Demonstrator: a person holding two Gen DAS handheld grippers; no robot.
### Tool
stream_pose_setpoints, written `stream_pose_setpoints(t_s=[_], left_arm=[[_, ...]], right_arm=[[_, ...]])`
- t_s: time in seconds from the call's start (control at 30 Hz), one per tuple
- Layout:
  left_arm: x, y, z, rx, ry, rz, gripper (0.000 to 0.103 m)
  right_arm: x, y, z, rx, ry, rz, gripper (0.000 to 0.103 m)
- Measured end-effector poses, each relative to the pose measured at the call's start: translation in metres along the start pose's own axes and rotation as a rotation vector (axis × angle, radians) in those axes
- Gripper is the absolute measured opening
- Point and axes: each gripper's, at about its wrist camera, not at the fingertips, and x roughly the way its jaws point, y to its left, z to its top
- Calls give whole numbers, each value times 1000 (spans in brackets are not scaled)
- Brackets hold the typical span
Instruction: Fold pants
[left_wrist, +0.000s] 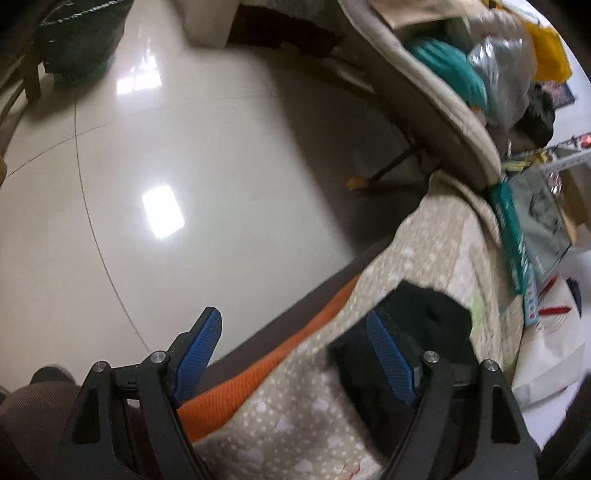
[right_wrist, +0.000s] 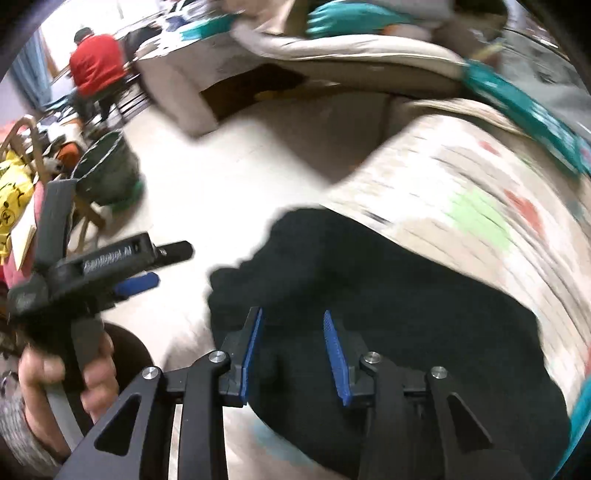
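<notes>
Here the black pants lie bunched on the patterned quilt, filling the centre and lower right of the right wrist view. The right gripper hangs over them, jaws partly apart, holding nothing. The left gripper gapes wide at the quilt's edge, empty, above the floor.

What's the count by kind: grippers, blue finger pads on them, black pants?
Grippers: 2, left gripper and right gripper
Blue finger pads: 4, two per gripper
Black pants: 1, on the patterned bed cover
Total: 7
</notes>
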Motion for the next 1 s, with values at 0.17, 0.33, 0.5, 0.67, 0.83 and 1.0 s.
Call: stream_pose_setpoints(t_s=[0.17,0.33,0.5,0.67,0.83,1.0], left_arm=[[14,5,2,-56,47,-38,81],[18,11,3,-91,71,-76,81],[25,3,-5,-54,130,-114,81],[30,-12,-17,2,173,-153,81],[50,-25,-26,29,276,-212,81],[64,-34,-26,58,314,-202,61]], right_arm=[[82,10,39,-2,160,-91,39],[78,14,70,-28,122,0,60],[60,5,91,-71,96,-12,60],[61,4,90,-129,152,-12,60],[83,7,88,-184,229,-28,64],[108,20,82,-240,287,-62,68]])
